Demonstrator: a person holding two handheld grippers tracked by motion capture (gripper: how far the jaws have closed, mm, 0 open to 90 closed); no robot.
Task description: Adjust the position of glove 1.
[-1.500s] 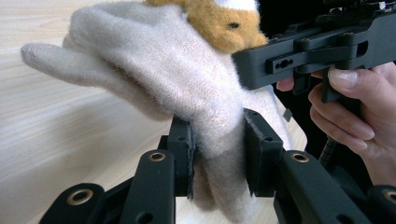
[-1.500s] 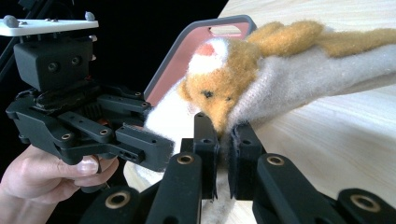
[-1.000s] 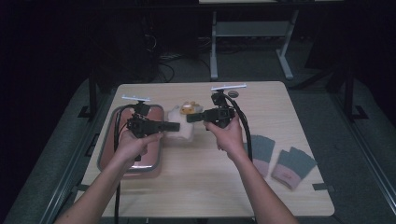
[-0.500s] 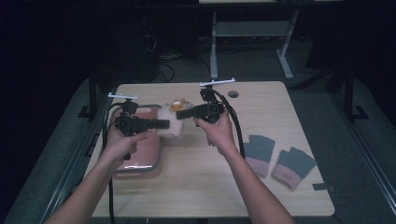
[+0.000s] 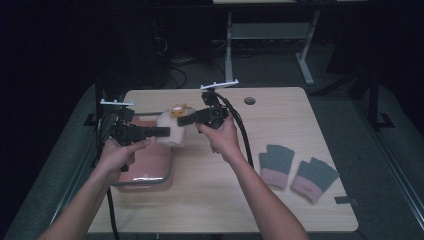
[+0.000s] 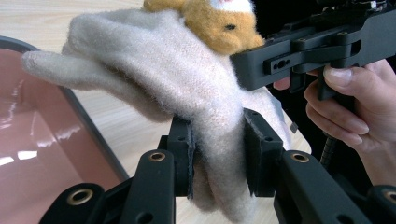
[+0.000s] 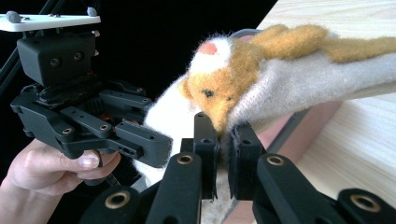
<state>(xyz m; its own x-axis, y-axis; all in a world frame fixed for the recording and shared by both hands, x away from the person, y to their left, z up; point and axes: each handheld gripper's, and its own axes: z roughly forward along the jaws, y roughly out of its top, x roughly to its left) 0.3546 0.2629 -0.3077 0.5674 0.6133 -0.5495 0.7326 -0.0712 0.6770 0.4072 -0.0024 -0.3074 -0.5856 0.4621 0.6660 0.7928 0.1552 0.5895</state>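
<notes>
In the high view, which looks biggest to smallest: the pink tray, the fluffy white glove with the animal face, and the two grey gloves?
1. Pink tray, though hands partly cover it.
2. Fluffy white glove, held up nearer the camera, so its size is flattered.
3. The two grey gloves, which look alike.

High view fixed above the person's side, facing forward and down over the table [image 5: 220, 185], left gripper view close behind its jaws, facing the cream glove [image 6: 196, 88], right gripper view equally close, facing opposite, both sharing that glove and the pink tray [image 6: 42, 154].
</notes>
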